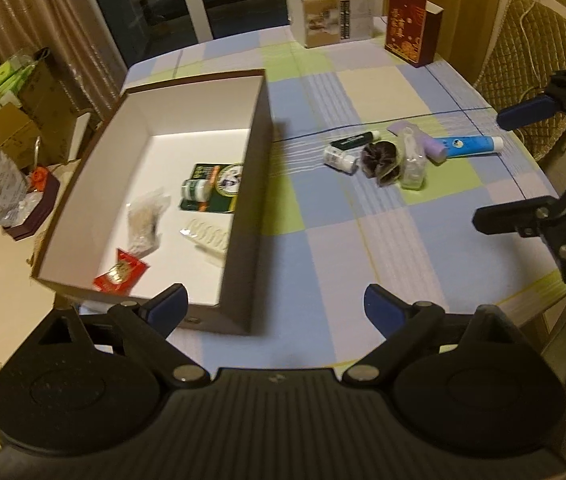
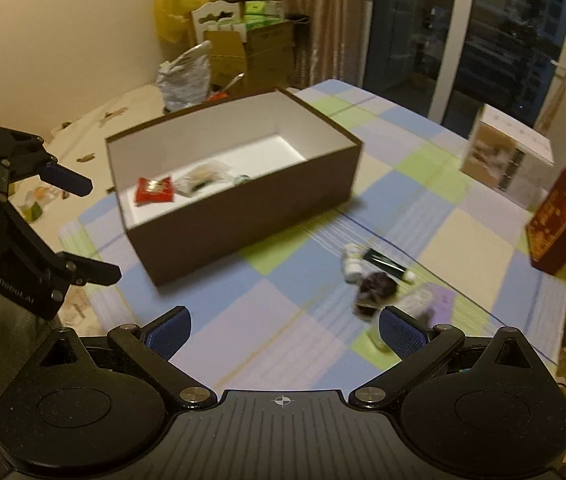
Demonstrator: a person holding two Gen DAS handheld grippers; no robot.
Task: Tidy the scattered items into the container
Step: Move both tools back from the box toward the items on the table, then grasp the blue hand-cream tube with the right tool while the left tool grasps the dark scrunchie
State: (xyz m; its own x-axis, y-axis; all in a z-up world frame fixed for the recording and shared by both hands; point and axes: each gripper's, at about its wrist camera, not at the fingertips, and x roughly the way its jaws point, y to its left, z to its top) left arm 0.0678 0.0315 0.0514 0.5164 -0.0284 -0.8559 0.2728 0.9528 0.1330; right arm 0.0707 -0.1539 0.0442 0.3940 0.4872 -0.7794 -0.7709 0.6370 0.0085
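Left gripper (image 1: 275, 308), right gripper (image 2: 285, 330): fingers spread, empty, ready to collect loose items (image 1: 387, 156) beside box (image 1: 259, 184) on tabletop (image 1: 363, 240).

a brown box (image 1: 257, 184) with a white inside stands open near the tabletop's (image 1: 323, 264) left edge. in it lie a red packet (image 1: 121, 276), a clear bag of pale stuff (image 1: 145, 220), a green card (image 1: 215, 188) with a small green-capped bottle (image 1: 195, 190) on it. toward the right edge huddle a white bottle (image 1: 339, 158), dark green tube (image 1: 355, 139), dark scrunchie (image 1: 379, 158), clear packet (image 1: 413, 160), lilac tube (image 1: 423, 140) and blue tube (image 1: 471, 146).
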